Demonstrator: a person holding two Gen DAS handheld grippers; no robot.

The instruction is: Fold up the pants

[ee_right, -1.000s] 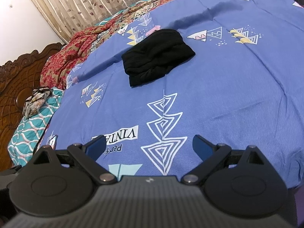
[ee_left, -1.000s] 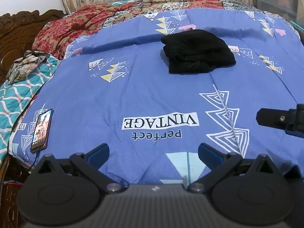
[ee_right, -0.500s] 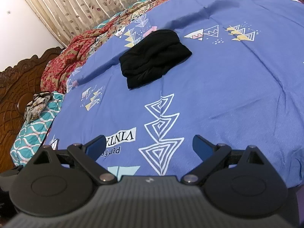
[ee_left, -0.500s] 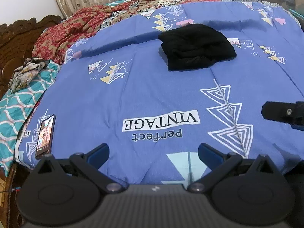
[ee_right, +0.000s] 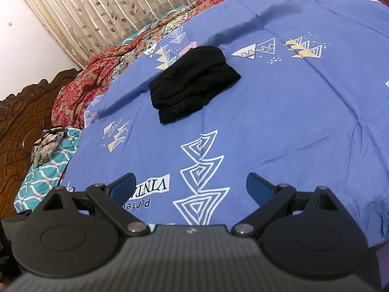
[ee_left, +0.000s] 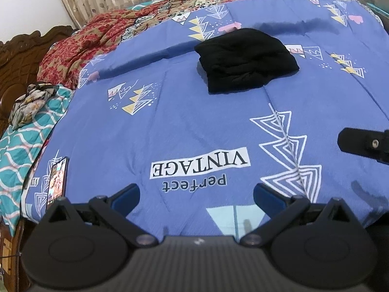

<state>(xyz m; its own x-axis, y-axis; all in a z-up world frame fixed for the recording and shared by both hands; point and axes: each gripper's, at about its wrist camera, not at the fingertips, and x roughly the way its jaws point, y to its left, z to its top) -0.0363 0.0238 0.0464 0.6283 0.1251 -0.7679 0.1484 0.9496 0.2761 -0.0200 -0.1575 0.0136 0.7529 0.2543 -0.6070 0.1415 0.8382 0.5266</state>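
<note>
Black pants (ee_left: 245,60) lie folded into a compact bundle on the blue patterned bedsheet (ee_left: 170,126), far from both grippers; in the right wrist view the pants (ee_right: 192,82) sit up and left of centre. My left gripper (ee_left: 197,194) hangs open over the sheet's near edge with nothing between its blue-tipped fingers. My right gripper (ee_right: 190,186) is likewise open and empty near the front of the bed. Part of the right gripper's black body (ee_left: 364,143) shows at the right edge of the left wrist view.
A phone (ee_left: 57,180) lies at the bed's front left corner. A teal patterned quilt (ee_left: 22,141) with a crumpled floral cloth (ee_left: 30,102) is at the left, a red floral blanket (ee_left: 92,41) behind. Carved wooden headboard (ee_right: 22,116) and curtains (ee_right: 102,12) stand beyond.
Both grippers have drawn back slightly and tilted, so the pants sit a little farther away in both views. The pants have not moved. Both grippers stay open.
</note>
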